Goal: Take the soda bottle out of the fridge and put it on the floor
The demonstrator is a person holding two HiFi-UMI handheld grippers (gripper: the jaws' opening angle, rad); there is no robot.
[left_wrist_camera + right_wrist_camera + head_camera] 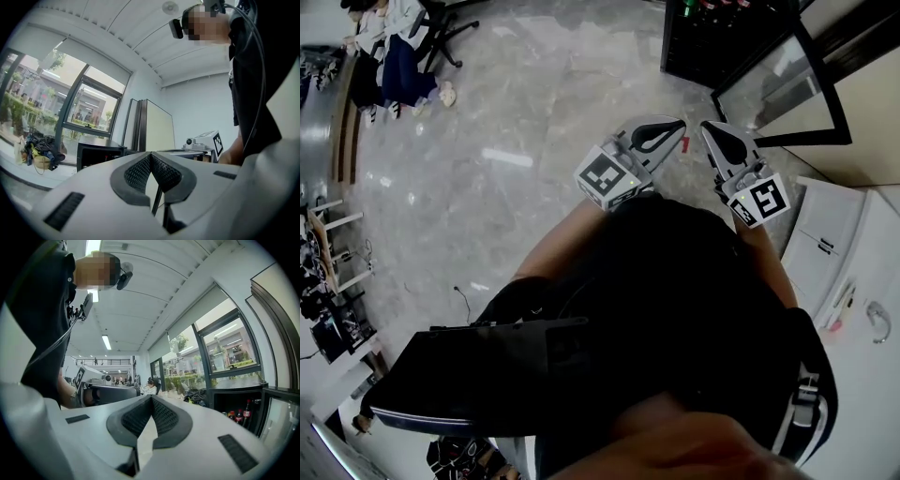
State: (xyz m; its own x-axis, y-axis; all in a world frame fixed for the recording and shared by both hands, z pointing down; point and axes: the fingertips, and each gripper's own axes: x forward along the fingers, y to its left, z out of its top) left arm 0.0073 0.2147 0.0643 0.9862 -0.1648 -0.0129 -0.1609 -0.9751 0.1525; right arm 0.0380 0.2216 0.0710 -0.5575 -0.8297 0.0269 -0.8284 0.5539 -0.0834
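Since the fridge (705, 49) stood well ahead with its glass door (787, 89) swung open, both tools were carried idle in front of the torso, tips aimed toward it. Left gripper (673, 127): jaws pressed together, nothing between the pads. Right gripper (714, 136): likewise closed tight and empty. This was judged a carrying posture for the approach, with no reach begun. Soda bottle (246, 411) sat upright among several red-capped bottles inside the fridge, low at the right of the right gripper view; which one was wanted could not be told. The open door left them reachable. Pale stone floor (534, 122) before the fridge was judged the likely set-down spot. Jaws would need opening before any grasp.
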